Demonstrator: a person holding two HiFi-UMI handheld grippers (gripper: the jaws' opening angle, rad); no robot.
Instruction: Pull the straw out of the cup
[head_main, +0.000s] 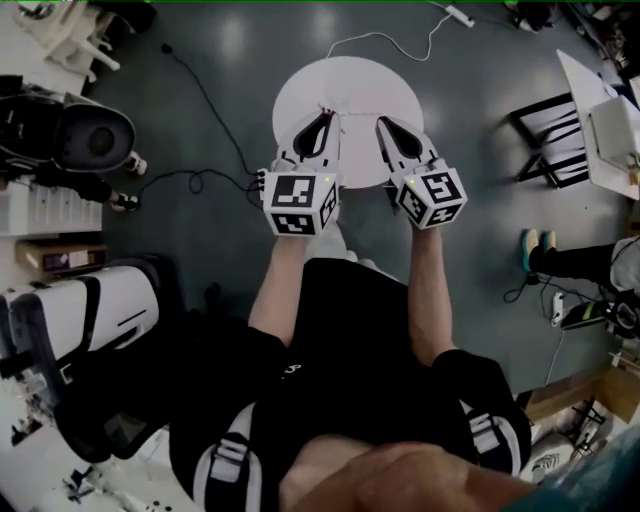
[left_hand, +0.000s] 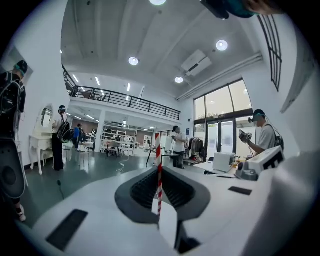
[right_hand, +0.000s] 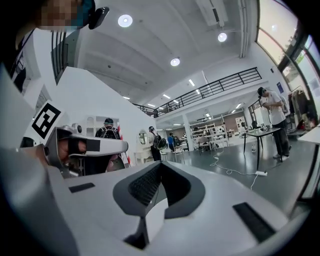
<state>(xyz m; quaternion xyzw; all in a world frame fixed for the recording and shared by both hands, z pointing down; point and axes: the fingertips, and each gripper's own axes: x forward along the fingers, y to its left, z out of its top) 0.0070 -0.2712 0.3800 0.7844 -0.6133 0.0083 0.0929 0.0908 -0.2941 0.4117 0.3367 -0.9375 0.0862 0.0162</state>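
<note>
A red-and-white striped straw (left_hand: 158, 170) stands upright between the dark pads of my left gripper (left_hand: 159, 186), which is shut on it. The straw's upper end rises clear above the jaws. No cup shows in any view. In the head view, my left gripper (head_main: 328, 114) and right gripper (head_main: 384, 122) are held side by side over the near part of a round white table (head_main: 350, 72). My right gripper (right_hand: 159, 166) has its jaws together with nothing seen between them. In the right gripper view, the left gripper (right_hand: 85, 146) is at the left, with a bit of striped straw (right_hand: 125, 158) beside it.
A black cable (head_main: 200, 180) runs over the dark floor left of the table, and a white power strip (head_main: 458, 15) lies beyond it. A black chair (head_main: 550, 135) and a white desk (head_main: 600, 110) stand at the right. A person (left_hand: 262, 135) stands nearby.
</note>
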